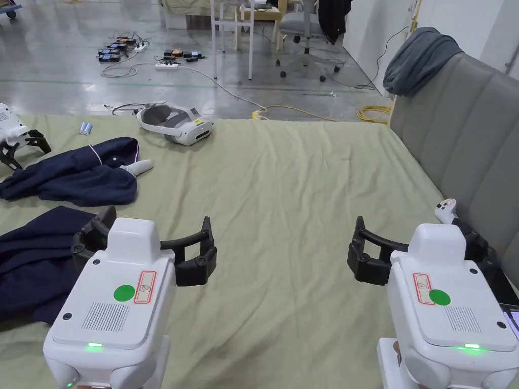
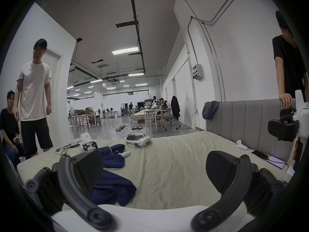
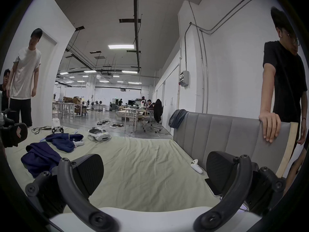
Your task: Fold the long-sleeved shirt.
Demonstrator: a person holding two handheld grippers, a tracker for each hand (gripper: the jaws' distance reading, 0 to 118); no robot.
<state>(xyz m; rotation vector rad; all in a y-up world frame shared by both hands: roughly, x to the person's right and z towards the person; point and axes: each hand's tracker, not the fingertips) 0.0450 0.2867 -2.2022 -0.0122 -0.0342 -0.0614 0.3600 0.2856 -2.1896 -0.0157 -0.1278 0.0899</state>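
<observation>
Shirt [image 1: 35, 258] at bed's [image 1: 284, 192] left edge, grippers apart

My left gripper [image 1: 152, 248] and my right gripper [image 1: 413, 253] are white-bodied with black jaws, each carrying a green dot, a red-edged label and a small green light. Their pads [image 2: 88, 170] are black with a fine ribbed pattern. The long-sleeved shirt [image 1: 35, 258] near my left is plain navy; the garment [image 1: 76, 174] farther left is navy with thin white piping. The sheet [image 1: 294, 202] is pale olive green. The headboard [image 1: 466, 147] on the right is grey with stitched vertical panels. The headset [image 1: 175, 124] at the far edge is white and grey.
</observation>
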